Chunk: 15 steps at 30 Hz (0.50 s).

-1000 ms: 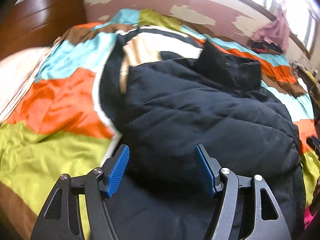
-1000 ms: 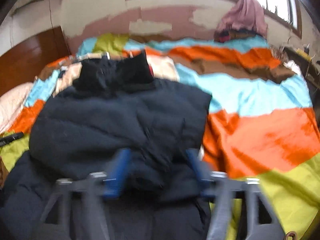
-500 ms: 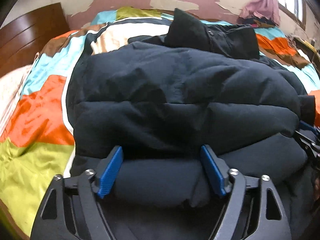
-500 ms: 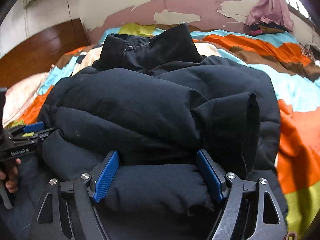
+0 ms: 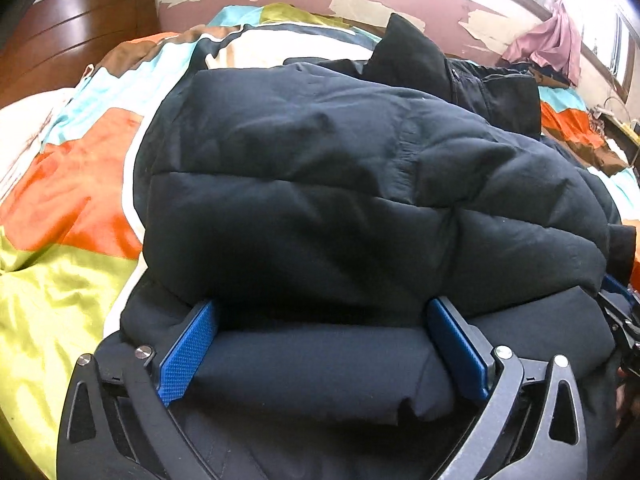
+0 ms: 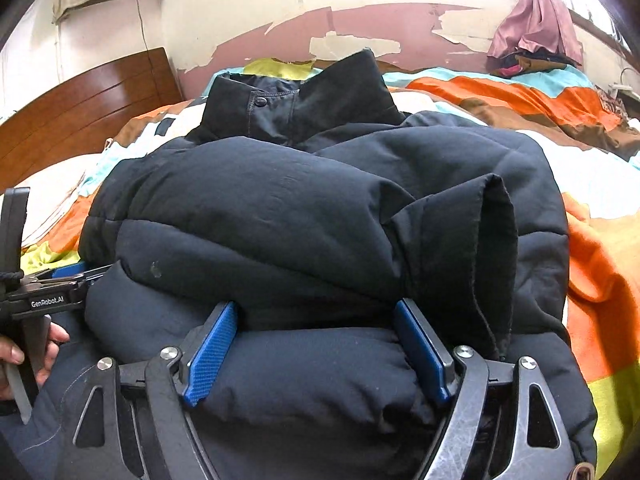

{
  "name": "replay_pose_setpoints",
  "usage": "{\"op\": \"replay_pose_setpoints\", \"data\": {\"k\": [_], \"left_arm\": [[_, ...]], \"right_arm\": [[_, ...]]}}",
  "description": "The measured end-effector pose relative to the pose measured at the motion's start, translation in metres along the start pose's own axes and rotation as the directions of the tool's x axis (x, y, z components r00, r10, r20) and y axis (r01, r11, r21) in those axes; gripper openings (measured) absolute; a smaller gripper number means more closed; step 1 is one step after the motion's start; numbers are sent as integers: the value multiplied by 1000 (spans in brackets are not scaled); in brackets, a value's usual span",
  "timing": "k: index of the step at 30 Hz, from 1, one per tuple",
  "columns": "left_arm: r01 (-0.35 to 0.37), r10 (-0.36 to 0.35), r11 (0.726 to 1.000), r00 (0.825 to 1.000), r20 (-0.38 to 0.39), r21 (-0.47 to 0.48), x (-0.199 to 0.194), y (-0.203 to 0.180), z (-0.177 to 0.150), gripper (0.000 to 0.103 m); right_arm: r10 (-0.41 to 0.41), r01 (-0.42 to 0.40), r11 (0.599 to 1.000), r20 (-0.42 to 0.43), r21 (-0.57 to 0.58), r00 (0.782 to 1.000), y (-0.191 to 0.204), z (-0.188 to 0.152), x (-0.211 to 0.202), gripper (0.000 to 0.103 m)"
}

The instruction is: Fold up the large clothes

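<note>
Straddling the near hem roll of the black puffer jacket, the left hand-held gripper has its blue pads spread wide with padded fabric bulging between them, not pinched; it looks placed to lift or tuck that edge. Beside it, the right hand-held gripper does the same at the jacket's other near corner, jaws equally apart, so both ends could be carried evenly. The jacket lies on the bed's striped quilt, sleeves folded over its body, one cuff gaping upward. Its long axis runs away from the cameras, collar pointing toward the peeling wall.
</note>
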<state>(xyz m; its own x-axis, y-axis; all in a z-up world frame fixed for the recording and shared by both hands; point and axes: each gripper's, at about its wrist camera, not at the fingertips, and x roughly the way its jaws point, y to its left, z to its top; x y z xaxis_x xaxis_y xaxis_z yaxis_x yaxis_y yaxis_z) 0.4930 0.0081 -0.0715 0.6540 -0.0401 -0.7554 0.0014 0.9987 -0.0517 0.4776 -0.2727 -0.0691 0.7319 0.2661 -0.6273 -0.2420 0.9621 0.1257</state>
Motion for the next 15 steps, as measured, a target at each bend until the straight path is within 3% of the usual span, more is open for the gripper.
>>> {"op": "replay_pose_setpoints", "data": {"k": [4,7,8,10,13,15], "left_arm": [[-70,70,997,997,-18,33,-13,-5,-2,101],[-48,49,999,992,-114,14,-28,0,-12,101],[-31,29,999,985,-168,-13,-31,4,-18,101],[15,-34,998,954,-297,-65,-37,9,-33,101],[36,-31,999,941,-338,7,-63,2,-45,101],[119,-109,993,909,-401,-2,-83,-2,-51,101]], "right_arm": [[-26,23,999,-85,-30,996,11,9,-7,96],[-56,52,998,-117,-40,992,25,9,-34,103],[-69,63,996,-126,-56,990,30,7,-42,103],[-99,84,992,-166,-93,981,39,-3,-56,103],[-137,107,986,-259,-126,956,49,-26,-78,103],[-121,92,990,-303,-109,945,52,-40,-97,103]]}}
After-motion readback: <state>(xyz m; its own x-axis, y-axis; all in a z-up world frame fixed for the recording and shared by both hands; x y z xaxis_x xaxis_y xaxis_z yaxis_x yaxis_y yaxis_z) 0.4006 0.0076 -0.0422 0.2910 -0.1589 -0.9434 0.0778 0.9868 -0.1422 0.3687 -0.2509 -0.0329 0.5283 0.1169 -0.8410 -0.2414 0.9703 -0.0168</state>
